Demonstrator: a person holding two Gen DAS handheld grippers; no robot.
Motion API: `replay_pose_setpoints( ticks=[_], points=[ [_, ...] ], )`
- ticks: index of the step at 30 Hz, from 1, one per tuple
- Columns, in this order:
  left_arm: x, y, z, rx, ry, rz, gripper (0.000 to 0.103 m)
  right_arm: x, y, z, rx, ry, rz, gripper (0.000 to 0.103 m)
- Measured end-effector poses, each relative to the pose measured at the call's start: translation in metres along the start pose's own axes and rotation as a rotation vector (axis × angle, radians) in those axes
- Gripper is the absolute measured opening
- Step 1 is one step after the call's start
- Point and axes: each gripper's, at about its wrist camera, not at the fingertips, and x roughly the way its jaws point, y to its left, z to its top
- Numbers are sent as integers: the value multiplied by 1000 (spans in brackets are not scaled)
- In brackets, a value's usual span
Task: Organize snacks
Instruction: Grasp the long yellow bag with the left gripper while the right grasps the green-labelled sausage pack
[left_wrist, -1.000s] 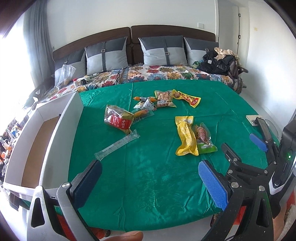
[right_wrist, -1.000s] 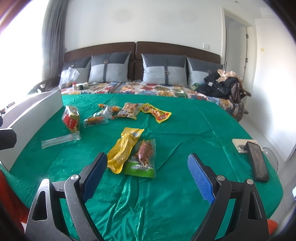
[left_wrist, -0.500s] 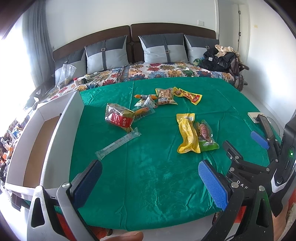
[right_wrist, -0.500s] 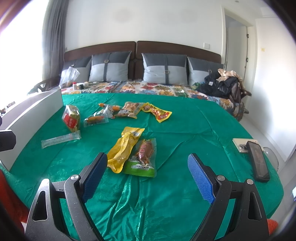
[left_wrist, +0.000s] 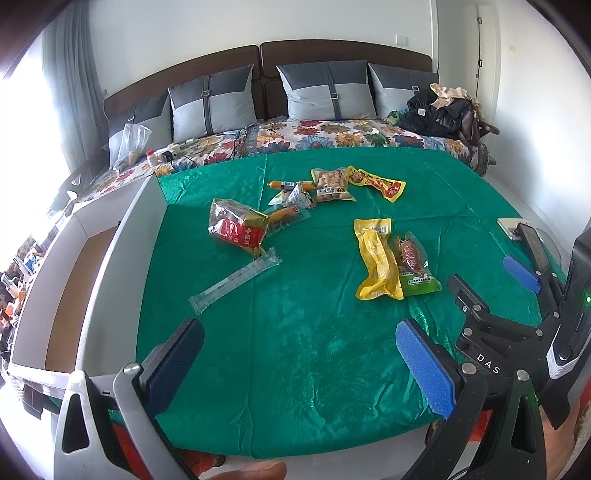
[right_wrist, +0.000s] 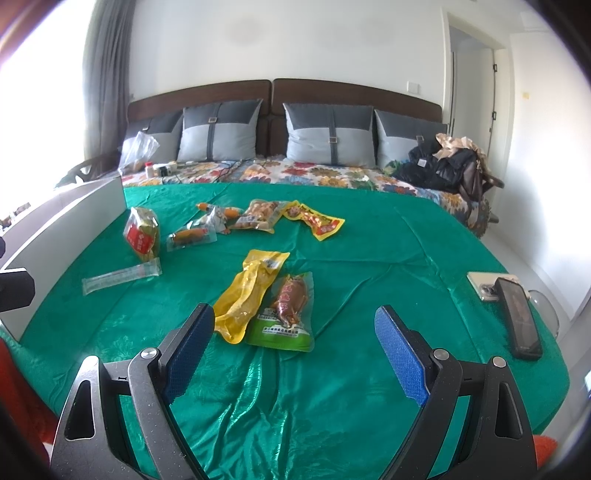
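Note:
Several snack packs lie on a green cloth (left_wrist: 303, 332) over a bed. A yellow pack (right_wrist: 247, 291) and a green pack with a sausage (right_wrist: 288, 314) lie just ahead of my right gripper (right_wrist: 295, 354), which is open and empty. A red and gold bag (left_wrist: 238, 227), a clear long tube pack (left_wrist: 234, 280) and a far cluster of small packs (left_wrist: 328, 182) lie ahead of my left gripper (left_wrist: 299, 365), also open and empty. The right gripper shows in the left wrist view (left_wrist: 480, 295).
A white open box (left_wrist: 107, 251) with a brown floor stands along the cloth's left edge. Two phones (right_wrist: 517, 317) lie at the right edge. Pillows (left_wrist: 325, 90), a floral sheet and a black bag (left_wrist: 439, 114) are at the back.
Both grippers have edged slightly forward and up over the cloth; the snacks have not moved. Both stay open.

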Motion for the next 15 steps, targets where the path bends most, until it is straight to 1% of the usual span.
replay_pose_setpoints(
  ticks=[4,8,10,11,14,15],
  points=[
    [18,4,-5,-9,31,-3,103,5,1,-2,1,9,2,91],
    [72,22,-28,-66,159,23,103,11,0,-4,4,38,4,91],
    [99,37,-42,-107,232,46,103,16,-3,-7,13,69,8,91],
    [107,43,-47,-123,253,51,103,21,-5,-8,23,92,10,91],
    [124,58,-56,-155,275,72,103,35,-16,-14,71,163,25,91],
    [127,60,-57,-159,273,69,103,40,-19,-15,85,181,26,91]
  ],
)
